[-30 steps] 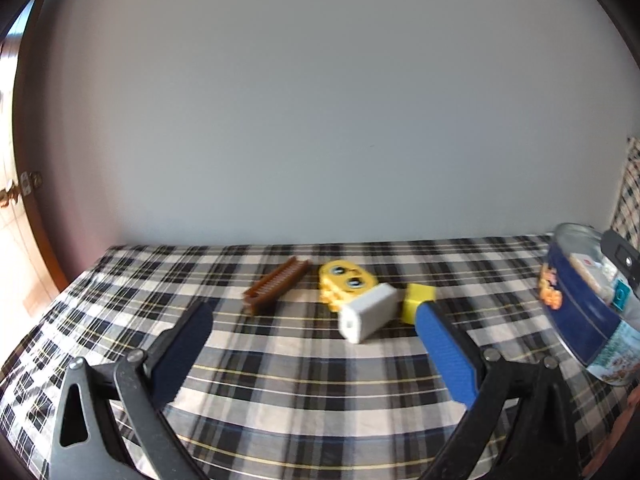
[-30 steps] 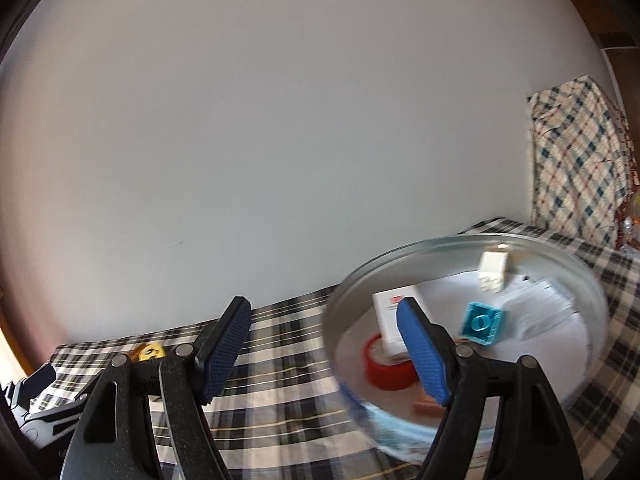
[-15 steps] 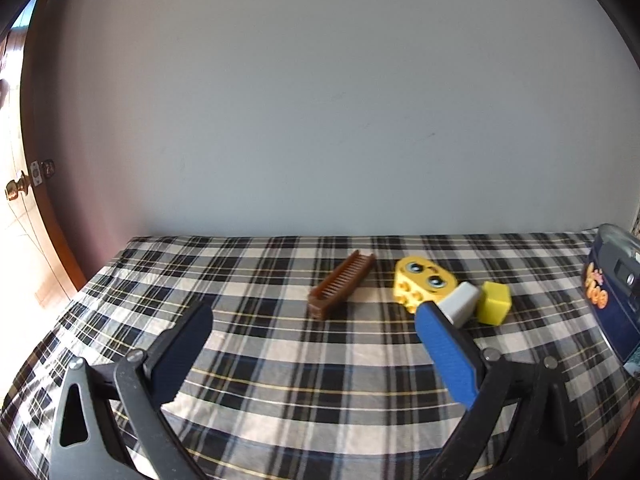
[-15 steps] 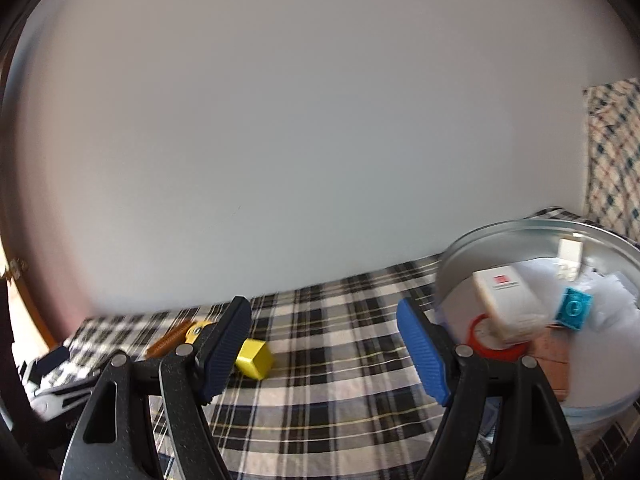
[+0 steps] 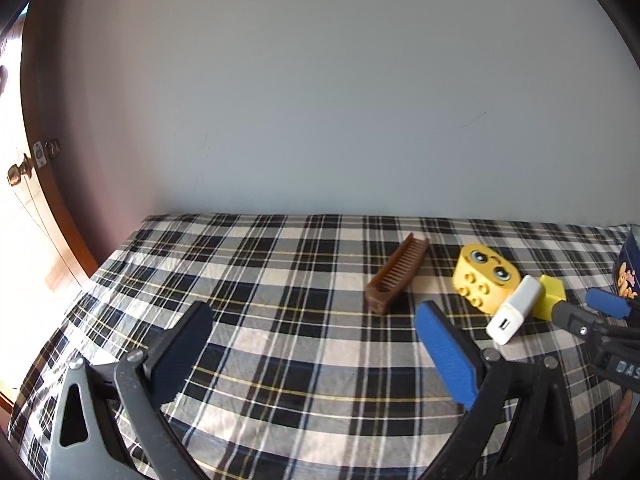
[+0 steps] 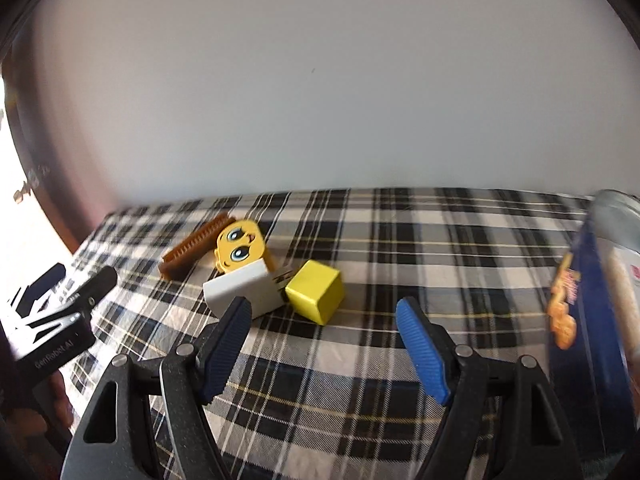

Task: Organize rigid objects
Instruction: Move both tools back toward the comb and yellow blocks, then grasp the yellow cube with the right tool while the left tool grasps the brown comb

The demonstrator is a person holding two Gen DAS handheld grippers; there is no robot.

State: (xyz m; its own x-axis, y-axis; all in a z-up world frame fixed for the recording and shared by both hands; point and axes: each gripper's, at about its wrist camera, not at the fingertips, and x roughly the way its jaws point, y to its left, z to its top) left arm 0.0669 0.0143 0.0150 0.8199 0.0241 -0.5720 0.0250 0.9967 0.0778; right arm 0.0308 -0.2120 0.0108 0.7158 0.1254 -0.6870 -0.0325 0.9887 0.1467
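Observation:
A brown comb [image 5: 396,274] [image 6: 192,249], a yellow toy block with a cartoon face [image 5: 485,276] [image 6: 240,249], a white charger [image 5: 514,314] [image 6: 240,290] and a small yellow cube [image 5: 551,295] [image 6: 316,295] lie together on the plaid cloth. My right gripper [image 6: 324,342] hovers open just short of the cube and the charger, nothing between its fingers. It also shows at the right edge of the left wrist view, as the right gripper [image 5: 588,312]. My left gripper [image 5: 316,344] is open and empty over bare cloth, left of the comb.
A round blue tin [image 6: 592,312] [image 5: 628,272] with a metal rim stands at the right, cut off by the frame. The plaid cloth [image 5: 280,320] runs back to a plain wall. A wooden door with a knob [image 5: 18,176] stands at the far left.
Both views have swung left. The tin has slid from the middle of the right wrist view to its right edge, and the cube and charger now lie just ahead of the right gripper.

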